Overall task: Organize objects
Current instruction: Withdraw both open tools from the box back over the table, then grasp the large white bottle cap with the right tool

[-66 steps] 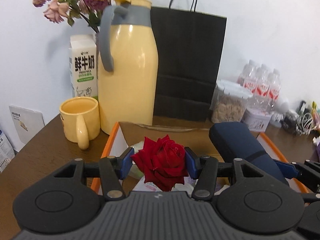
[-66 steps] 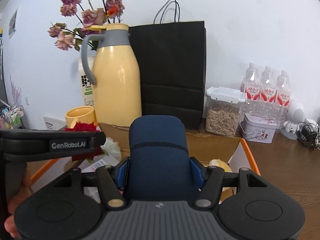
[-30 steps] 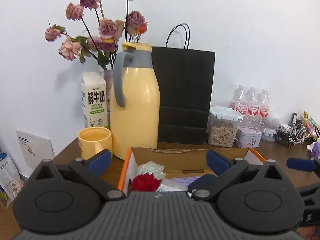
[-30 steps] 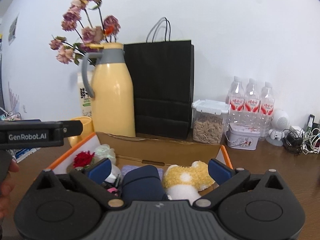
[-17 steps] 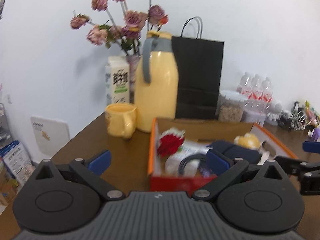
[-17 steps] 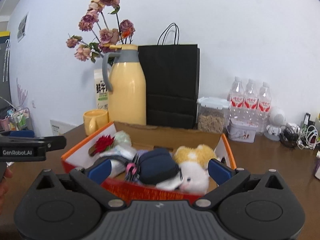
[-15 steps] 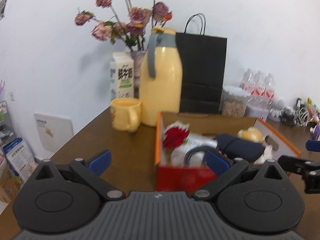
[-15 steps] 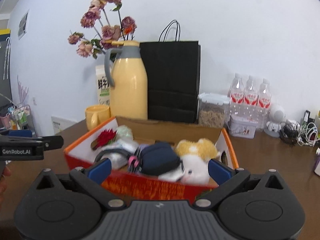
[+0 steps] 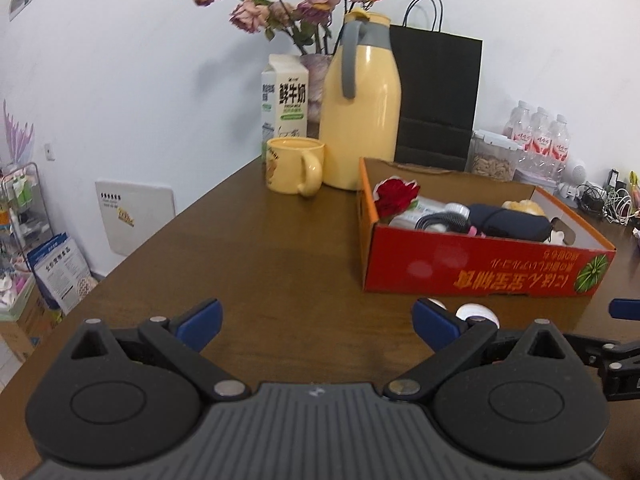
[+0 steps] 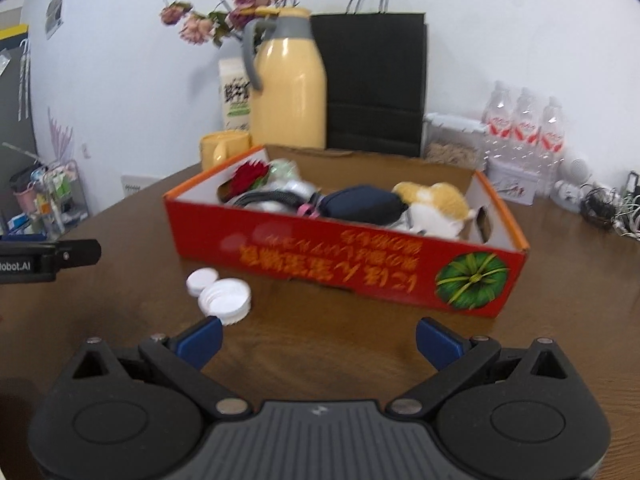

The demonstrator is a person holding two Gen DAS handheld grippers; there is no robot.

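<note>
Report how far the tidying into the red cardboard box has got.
Done: the red rose, dark blue pouch and yellow-and-white plush toy lie inside the red cardboard box. In hand: nothing; the left gripper and right gripper are both open and empty. Left: two white round plastic lids sit on the brown wooden table in front of the box.

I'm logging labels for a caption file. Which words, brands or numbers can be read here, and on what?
"鲜牛奶": milk carton; its small print is too small to read.
"obot.AI", cut off at the frame edge: left gripper's side, seen in the right wrist view.
Red box: yellow characters upside down, blurred, unreadable.
Water bottles, white wall panel, blue bag: too small.
</note>
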